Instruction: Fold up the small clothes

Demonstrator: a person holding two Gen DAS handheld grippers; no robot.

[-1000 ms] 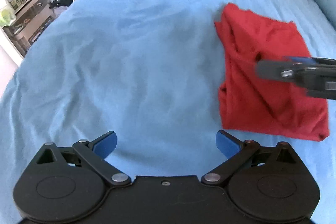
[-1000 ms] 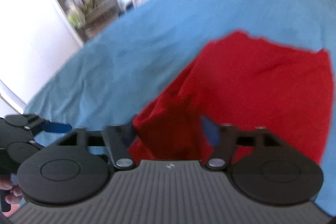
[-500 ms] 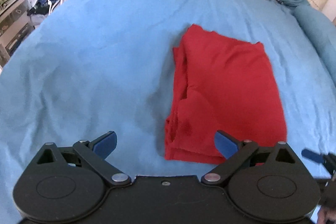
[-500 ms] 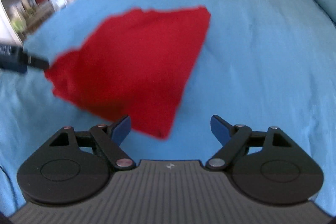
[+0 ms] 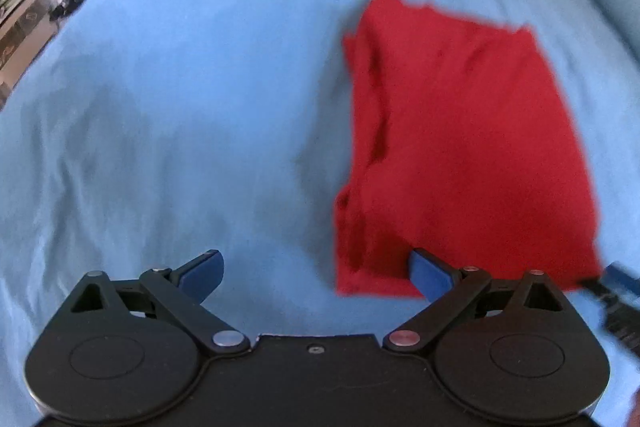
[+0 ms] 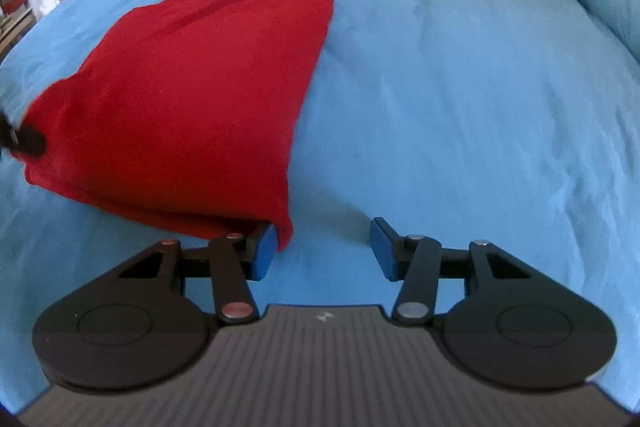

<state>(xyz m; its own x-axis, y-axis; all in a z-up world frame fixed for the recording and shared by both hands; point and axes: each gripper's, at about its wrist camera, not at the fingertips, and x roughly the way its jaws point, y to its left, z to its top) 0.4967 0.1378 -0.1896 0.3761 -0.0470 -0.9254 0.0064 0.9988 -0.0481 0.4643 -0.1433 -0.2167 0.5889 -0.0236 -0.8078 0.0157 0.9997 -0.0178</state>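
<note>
Left gripper (image 5: pixel 316 269) is hovering over the blue bedsheet (image 5: pixel 180 107), jaws spread wide and gripping nothing; its right fingertip (image 5: pixel 426 273) is overlapping the near edge of the folded red garment (image 5: pixel 460 155). The garment is lying flat on the sheet, right of centre in the left wrist view, which is blurred. Right gripper (image 6: pixel 323 247) is sitting at the garment's near right corner, jaws wide apart and empty; its left fingertip (image 6: pixel 264 251) is just beside the cloth (image 6: pixel 192 95).

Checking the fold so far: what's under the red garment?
The red garment lies on the blue bedsheet. Stacked layers show at its left edge; anything between or beneath them is covered.
</note>
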